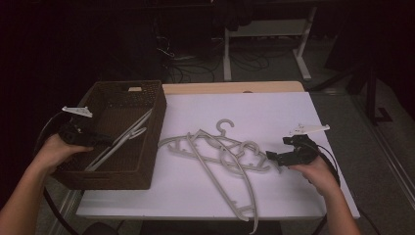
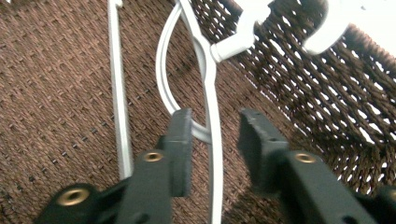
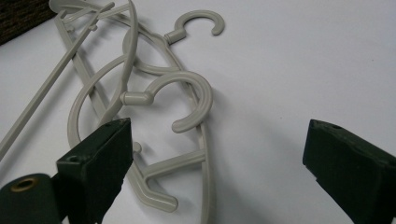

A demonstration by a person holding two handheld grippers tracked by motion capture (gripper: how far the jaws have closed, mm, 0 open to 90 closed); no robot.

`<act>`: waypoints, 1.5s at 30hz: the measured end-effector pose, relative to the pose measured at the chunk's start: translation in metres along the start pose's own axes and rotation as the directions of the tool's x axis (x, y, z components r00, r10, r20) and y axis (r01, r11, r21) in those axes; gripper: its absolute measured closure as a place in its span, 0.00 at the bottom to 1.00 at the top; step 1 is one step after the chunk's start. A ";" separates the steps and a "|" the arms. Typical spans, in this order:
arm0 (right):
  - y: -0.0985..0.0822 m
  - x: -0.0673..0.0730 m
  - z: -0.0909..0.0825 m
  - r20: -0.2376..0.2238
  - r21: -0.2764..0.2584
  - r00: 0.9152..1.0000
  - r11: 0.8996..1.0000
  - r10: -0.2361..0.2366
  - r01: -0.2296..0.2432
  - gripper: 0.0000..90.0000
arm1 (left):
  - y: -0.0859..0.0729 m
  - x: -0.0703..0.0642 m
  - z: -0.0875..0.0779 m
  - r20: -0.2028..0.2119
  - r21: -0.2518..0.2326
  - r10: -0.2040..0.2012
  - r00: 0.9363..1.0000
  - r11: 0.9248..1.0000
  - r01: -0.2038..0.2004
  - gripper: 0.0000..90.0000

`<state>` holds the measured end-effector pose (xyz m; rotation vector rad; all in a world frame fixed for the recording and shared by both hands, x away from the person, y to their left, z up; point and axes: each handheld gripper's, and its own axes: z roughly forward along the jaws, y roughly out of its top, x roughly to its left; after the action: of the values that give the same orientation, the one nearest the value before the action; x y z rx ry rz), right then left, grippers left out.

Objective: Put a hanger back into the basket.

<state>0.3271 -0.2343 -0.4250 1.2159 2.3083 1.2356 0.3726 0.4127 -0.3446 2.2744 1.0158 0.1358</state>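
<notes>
- Job in hand, as it looks: moving plastic clothes hangers off the desk [image 1: 274,110] into the brown wicker basket [image 1: 155,142] at the desk's left end.
- Done so far: one white hanger [image 1: 128,136] lies inside the basket, slanting along its right wall; the left gripper view has its hook up near the woven wall.
- Left gripper [image 1: 100,139] is down inside the basket, over that hanger. Its fingers [image 2: 181,140] stand part open, one on each side of a thin hanger arm w/ a gap both sides, so no clamp on it; looks like a drop-off just about finished.
- Left to do: a tangled pile of grey hangers [image 1: 220,152] sits mid-desk, just right of the basket, apart from it. At least two hooks show in the pile, prob. three hangers; they overlap, so an exact count isn't possible.
- Right gripper [image 1: 275,157] hovers at the pile's right edge, fingers [image 3: 100,154] spread wide, nothing held. A grey hook [image 3: 187,100] lies just ahead, between them.
- Judgement: early on, roughly a quarter through. The rest are interlocked, so each prob. needs teasing free before it goes over.
</notes>
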 end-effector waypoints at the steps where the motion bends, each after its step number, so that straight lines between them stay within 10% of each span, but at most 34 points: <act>1: 0.000 0.000 0.000 0.000 0.000 1.000 1.000 0.000 0.000 0.09 | 0.000 0.000 -0.001 -0.001 -0.010 -0.005 1.000 1.000 0.005 0.64; 13: 0.001 0.002 0.001 -0.005 0.006 1.000 1.000 -0.013 0.013 0.09 | 0.006 -0.012 -0.004 -0.022 -0.128 -0.052 0.998 0.991 0.049 0.32; 27: 0.002 0.002 -0.001 -0.006 0.001 1.000 1.000 -0.019 0.019 0.09 | 0.059 -0.071 0.011 0.028 -0.282 -0.007 1.000 0.959 0.014 0.31; 37: 0.003 0.002 0.000 -0.016 -0.002 1.000 1.000 -0.024 0.024 0.09 | 0.099 -0.137 0.052 0.029 -0.285 0.081 0.996 0.956 -0.070 0.64; 45: 0.003 0.002 0.001 -0.025 0.000 0.999 1.000 -0.031 0.031 0.09 | 0.117 -0.177 0.114 0.068 -0.189 0.146 0.987 0.973 -0.131 0.98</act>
<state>0.3281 -0.2310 -0.4229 1.1671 2.3358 1.2476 0.3620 0.1720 -0.3381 2.1615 0.7694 0.1858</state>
